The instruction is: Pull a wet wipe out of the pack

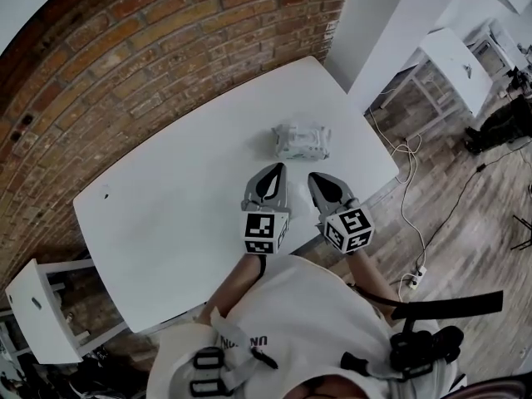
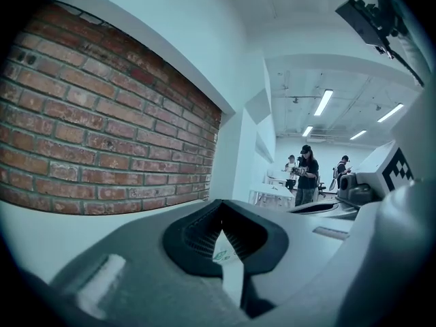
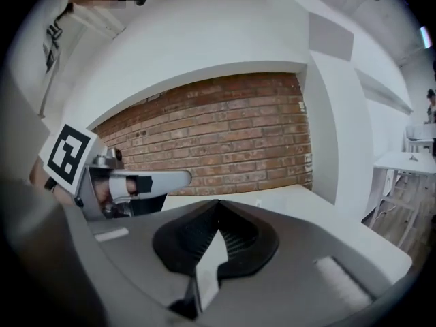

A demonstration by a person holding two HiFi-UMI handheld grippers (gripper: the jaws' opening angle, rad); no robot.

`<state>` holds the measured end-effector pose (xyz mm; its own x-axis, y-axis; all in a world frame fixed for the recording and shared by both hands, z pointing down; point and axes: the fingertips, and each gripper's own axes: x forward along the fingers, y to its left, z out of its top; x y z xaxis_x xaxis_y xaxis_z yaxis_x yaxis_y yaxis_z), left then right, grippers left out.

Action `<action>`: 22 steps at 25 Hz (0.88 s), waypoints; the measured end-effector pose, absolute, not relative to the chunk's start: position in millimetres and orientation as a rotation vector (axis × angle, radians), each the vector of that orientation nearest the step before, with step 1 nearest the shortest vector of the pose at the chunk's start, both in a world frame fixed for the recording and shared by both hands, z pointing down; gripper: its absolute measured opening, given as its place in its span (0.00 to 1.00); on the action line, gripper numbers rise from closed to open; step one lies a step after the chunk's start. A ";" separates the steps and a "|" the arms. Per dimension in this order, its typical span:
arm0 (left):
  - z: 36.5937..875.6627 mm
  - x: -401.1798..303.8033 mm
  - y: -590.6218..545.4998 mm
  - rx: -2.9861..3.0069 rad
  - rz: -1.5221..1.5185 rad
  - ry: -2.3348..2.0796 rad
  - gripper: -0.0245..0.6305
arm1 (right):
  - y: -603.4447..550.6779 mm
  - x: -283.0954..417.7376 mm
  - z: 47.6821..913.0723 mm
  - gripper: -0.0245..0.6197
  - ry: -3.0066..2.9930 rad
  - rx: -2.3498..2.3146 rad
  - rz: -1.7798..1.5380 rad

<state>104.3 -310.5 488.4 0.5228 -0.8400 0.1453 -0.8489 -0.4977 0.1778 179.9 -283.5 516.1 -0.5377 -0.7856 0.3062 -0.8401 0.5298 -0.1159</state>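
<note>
Two tools, head view: left gripper point(image 1: 273, 177) and right gripper point(image 1: 324, 188) are held side by side, near level, over the white table point(image 1: 166, 214), with the wet wipe pack point(image 1: 302, 141) lying untouched at 12 o'clock just beyond their tips. Left gripper view: jaws together on nothing, pack print glimpsed through their gap; right gripper view: jaws likewise closed and empty, left gripper at 9 o'clock. Risk: closed tips would likely shove the light pack instead of pinching a wipe, and unpinned, the pack may lift whole.
</note>
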 end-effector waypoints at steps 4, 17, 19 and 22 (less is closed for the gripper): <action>485.8 104.1 -310.8 2.554 0.064 -1.442 0.04 | -292.9 177.4 488.7 0.05 -2.560 1.491 0.212; 481.1 101.8 -312.4 2.563 0.063 -1.465 0.04 | -303.9 179.5 482.3 0.05 -2.533 1.589 0.200; 482.1 103.0 -311.5 2.561 0.064 -1.461 0.04 | -303.3 179.5 483.4 0.05 -2.534 1.585 0.200; 482.1 104.6 -310.6 2.564 0.064 -1.458 0.04 | -302.3 180.3 483.5 0.05 -2.539 1.582 0.201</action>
<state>104.6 -310.6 482.1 0.5149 -0.8471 0.1315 -0.8554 -0.4975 0.1443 180.3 -302.3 483.5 -0.4358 -0.8796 0.1910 -0.8987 0.4370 -0.0380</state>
